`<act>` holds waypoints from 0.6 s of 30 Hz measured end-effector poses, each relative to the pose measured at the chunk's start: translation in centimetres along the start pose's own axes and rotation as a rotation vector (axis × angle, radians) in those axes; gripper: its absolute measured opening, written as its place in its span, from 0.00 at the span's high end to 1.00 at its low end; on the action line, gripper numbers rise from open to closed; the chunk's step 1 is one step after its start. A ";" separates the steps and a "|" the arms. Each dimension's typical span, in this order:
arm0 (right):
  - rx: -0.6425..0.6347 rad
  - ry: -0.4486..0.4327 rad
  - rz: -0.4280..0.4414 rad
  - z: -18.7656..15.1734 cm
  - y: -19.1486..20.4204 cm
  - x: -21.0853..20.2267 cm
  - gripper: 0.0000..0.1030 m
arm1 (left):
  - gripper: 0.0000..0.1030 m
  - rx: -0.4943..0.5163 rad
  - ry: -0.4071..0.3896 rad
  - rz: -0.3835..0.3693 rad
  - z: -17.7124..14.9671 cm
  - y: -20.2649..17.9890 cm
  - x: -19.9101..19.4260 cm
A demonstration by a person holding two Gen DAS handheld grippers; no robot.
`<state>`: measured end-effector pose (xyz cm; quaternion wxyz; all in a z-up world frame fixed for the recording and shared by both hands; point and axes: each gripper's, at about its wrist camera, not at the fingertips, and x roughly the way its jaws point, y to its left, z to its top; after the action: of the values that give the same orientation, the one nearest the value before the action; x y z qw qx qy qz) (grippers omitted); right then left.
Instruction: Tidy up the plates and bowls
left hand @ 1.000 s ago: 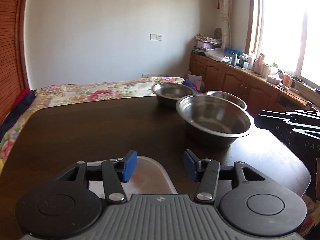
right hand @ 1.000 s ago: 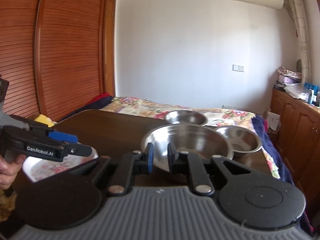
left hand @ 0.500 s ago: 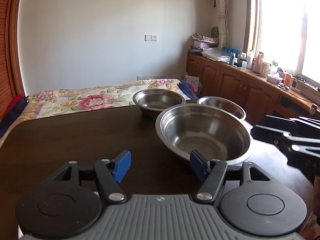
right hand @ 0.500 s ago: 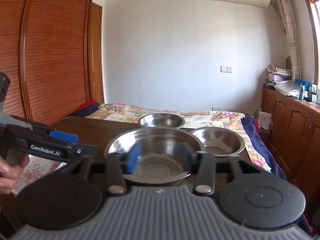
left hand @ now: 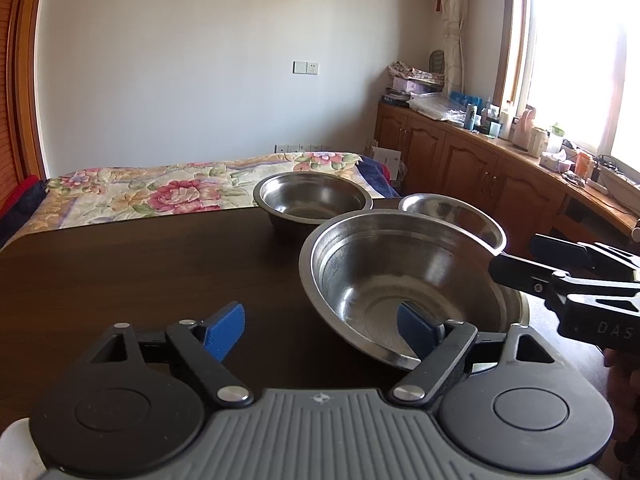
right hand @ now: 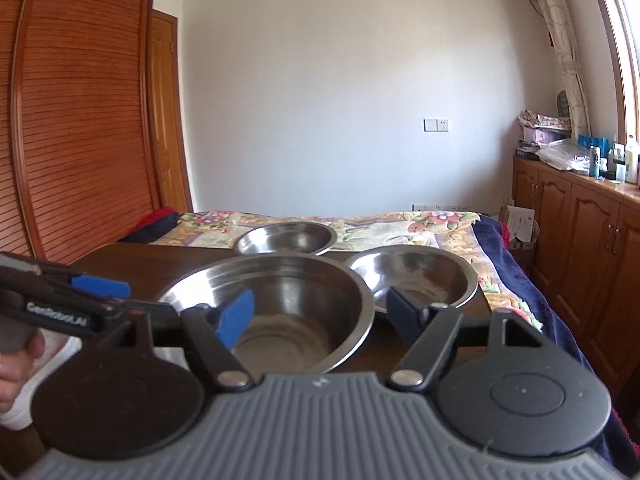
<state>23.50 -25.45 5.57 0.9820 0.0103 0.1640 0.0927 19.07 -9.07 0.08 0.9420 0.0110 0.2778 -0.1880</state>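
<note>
Three steel bowls stand on the dark wooden table (left hand: 140,280). The large bowl (left hand: 400,276) (right hand: 280,296) is nearest, a medium bowl (left hand: 312,196) (right hand: 286,236) sits behind it, and a small bowl (left hand: 452,216) (right hand: 416,276) lies to its right. My left gripper (left hand: 320,326) is open, its right pad over the large bowl's near rim. My right gripper (right hand: 320,314) is open too, with the large bowl's near right rim between its fingers. A white plate (right hand: 60,354) shows at the lower left, mostly hidden.
A bed with a floral cover (left hand: 160,192) lies just beyond the table's far edge. Wooden cabinets (left hand: 480,168) with bottles on top run along the right wall under a window. A slatted wooden wardrobe (right hand: 80,120) stands on the left. A hand (right hand: 16,364) holds the left gripper.
My right gripper has gone from nearly shut to wide open and moved up to the large bowl. My left gripper has swung right, from above the plate to the large bowl's near rim.
</note>
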 end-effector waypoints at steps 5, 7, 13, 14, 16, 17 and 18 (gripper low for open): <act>0.023 0.026 0.007 -0.4 -0.7 1.2 0.26 | 0.18 -0.009 0.005 -0.009 0.2 0.0 0.8; 0.028 0.035 0.011 -0.6 -0.8 1.6 0.26 | 0.24 -0.016 0.009 -0.010 0.3 -0.1 1.0; 0.039 0.062 0.027 -0.8 -1.1 2.3 0.26 | 0.43 -0.014 0.036 -0.024 0.5 -0.2 1.6; 0.043 0.060 0.033 -0.8 -1.1 2.3 0.27 | 0.48 -0.016 0.040 -0.026 0.5 -0.2 1.7; 0.041 0.061 0.034 -0.7 -1.1 2.4 0.29 | 0.55 -0.018 0.051 -0.032 0.6 -0.3 1.9; 0.040 0.064 0.035 -0.7 -1.0 2.4 0.33 | 0.58 -0.018 0.053 -0.034 0.6 -0.3 2.0; 0.041 0.067 0.038 -0.7 -1.1 2.4 0.37 | 0.60 -0.018 0.054 -0.036 0.6 -0.3 2.0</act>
<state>25.67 -26.05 4.08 0.9736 0.0303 0.1985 0.1082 20.85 -10.12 -0.49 0.9306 0.0028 0.3051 -0.2021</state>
